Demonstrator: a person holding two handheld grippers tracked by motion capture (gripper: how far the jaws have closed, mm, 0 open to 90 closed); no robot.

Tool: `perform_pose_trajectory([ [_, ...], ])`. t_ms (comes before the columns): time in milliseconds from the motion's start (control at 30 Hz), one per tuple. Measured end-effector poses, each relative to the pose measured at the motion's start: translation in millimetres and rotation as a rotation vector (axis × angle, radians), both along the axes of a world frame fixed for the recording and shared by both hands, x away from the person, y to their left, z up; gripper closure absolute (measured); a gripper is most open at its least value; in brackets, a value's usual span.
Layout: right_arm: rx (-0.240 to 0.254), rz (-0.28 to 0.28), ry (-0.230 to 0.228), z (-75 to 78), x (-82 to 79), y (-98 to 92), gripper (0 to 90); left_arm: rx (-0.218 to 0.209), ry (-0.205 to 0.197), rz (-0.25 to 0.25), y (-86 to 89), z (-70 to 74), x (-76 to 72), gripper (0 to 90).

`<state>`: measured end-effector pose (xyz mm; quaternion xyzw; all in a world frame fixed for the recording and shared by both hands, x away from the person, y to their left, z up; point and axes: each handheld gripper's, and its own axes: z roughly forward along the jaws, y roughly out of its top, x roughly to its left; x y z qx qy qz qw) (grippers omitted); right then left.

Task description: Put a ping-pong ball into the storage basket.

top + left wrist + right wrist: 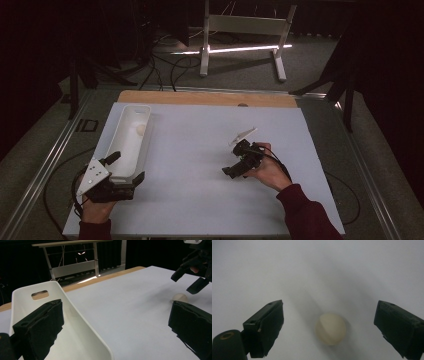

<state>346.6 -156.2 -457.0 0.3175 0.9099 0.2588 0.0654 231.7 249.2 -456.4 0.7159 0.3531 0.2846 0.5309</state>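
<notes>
A pale cream ball (pixel 330 328) lies on the white table sheet (pixel 200 150), between the wide-spread jaws of my right gripper (pixel 329 317), which points down at it without touching. In the high view that gripper (pixel 235 160) hovers right of centre. A long white tray (pixel 127 145) lies at the left with another small ball (pixel 141 129) inside. My left gripper (pixel 126 169) is open, straddling the tray's near end. One jaw is inside the tray (pixel 82 327) and the other is outside. The left gripper view shows the ball (pixel 180 298) under the right gripper (pixel 188 280).
A wooden table edge (pixel 207 97) runs along the back of the sheet. Behind it stands a white frame stand (pixel 245 25) among cables on the grey floor. Metal rails (pixel 45 165) flank the table.
</notes>
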Motion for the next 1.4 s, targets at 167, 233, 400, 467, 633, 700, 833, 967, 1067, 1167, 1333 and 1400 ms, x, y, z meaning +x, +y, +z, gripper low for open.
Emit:
perform_pose_trajectory([
  [167, -0.009, -0.002, 0.005, -3.6, -2.2, -2.4, 8.6, -0.001, 0.0, 0.0, 0.1, 0.0, -0.1, 0.6],
  [233, -0.011, -0.001, 0.008, -4.2, -2.6, -3.0, 8.6, 0.0, 0.0, 0.0, -0.2, 0.0, -0.1, 0.6],
  [400, -0.02, 0.002, 0.016, -8.1, -4.9, -4.5, 8.6, 0.002, 0.0, 0.0, -0.5, -0.1, 0.1, 0.6],
  [467, -0.026, -0.002, 0.02, -10.9, -5.7, -5.7, 8.6, 0.002, 0.001, -0.001, -0.3, -0.1, 0.1, 0.6],
  [633, -0.027, -0.002, 0.021, -12.5, -6.1, -6.2, 8.7, 0.003, 0.003, -0.002, -0.9, -0.4, 0.2, 0.6],
  [700, -0.028, -0.003, 0.024, -12.9, -6.5, -5.5, 8.9, 0.003, 0.002, -0.003, -1.1, -0.3, 0.2, 0.6],
  [833, -0.044, -0.006, 0.034, -15.0, -6.3, -5.0, 11.8, 0.001, 0.003, -0.001, -0.7, -0.3, 0.1, 0.6],
  [967, -0.066, -0.009, 0.031, -17.8, -5.6, -4.7, 15.2, 0.005, 0.004, -0.002, -0.9, -0.6, 0.4, 0.6],
  [1067, -0.081, -0.015, 0.024, -19.9, -4.9, -4.3, 20.2, 0.004, 0.004, -0.002, -0.8, -0.6, 0.4, 0.7],
  [1167, -0.09, -0.024, 0.028, -22.2, -3.9, -4.0, 24.3, 0.003, 0.004, -0.002, -0.7, -0.5, 0.4, 0.6],
  [1333, -0.111, -0.008, 0.034, -26.0, -4.2, -2.0, 32.2, 0.003, 0.004, -0.002, -0.8, -0.4, 0.3, 0.6],
  [1400, -0.114, -0.011, 0.033, -27.0, -4.4, -1.1, 33.7, 0.002, 0.003, -0.001, -0.8, -0.4, 0.2, 0.7],
])
